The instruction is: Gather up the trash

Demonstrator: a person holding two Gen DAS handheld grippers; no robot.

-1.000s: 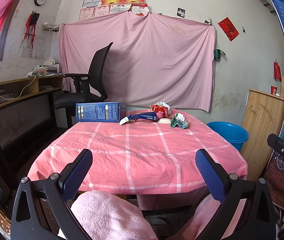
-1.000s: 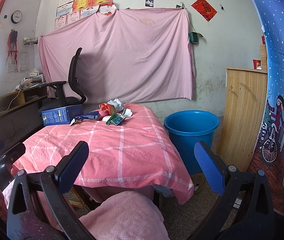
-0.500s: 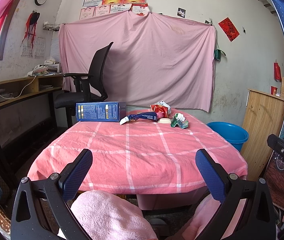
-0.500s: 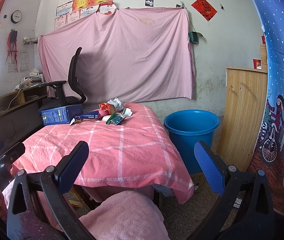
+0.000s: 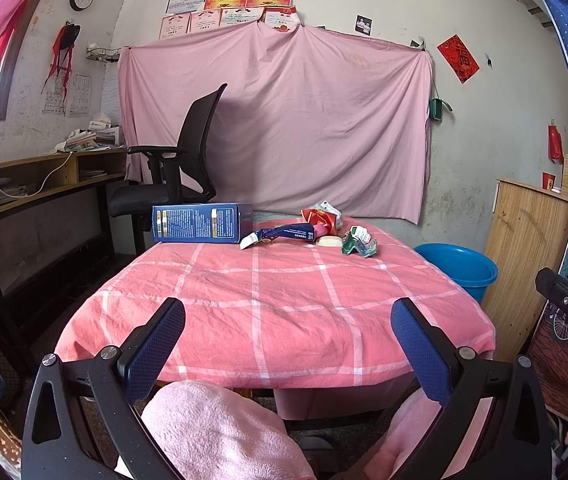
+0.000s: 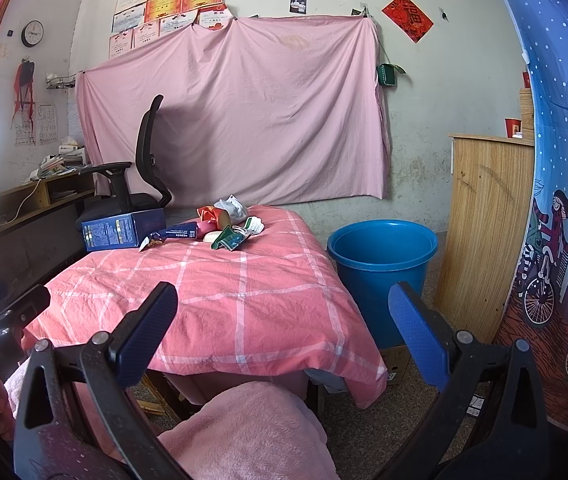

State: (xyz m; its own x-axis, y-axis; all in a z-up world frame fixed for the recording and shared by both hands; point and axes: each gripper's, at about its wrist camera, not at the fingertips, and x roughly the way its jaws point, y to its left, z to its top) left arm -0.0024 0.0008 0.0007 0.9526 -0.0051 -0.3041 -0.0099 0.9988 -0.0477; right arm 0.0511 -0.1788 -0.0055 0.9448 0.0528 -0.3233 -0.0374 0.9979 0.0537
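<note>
Waiting: nothing has shifted across the last second; both views match the earlier ones, so the collecting has not begun.
Left gripper: the left gripper (image 5: 287, 335) sits low in the lower centre of its frame, jaws spread wide with nothing between them, well short of the trash.
Right gripper: the right gripper (image 6: 282, 322) is likewise spread wide and empty, low in its frame, its view angled toward the bucket side.
Trash: a cluster lies at the far end of the desk (image 5: 284, 300), centre of the frame: a blue box (image 5: 202, 223), a dark blue wrapper (image 5: 280, 235), a red packet (image 5: 316, 217) and a crumpled green packet (image 5: 358, 241), close together, some touching.
Bucket: the blue bucket (image 6: 382, 258) stands on the floor just beside the desk's right edge, open-topped; it looks empty, as far as its inside shows.
Meaning: with no movement yet, the whole task remains; the likely first step is a reach across the pink checked cloth to the far pile.
</note>
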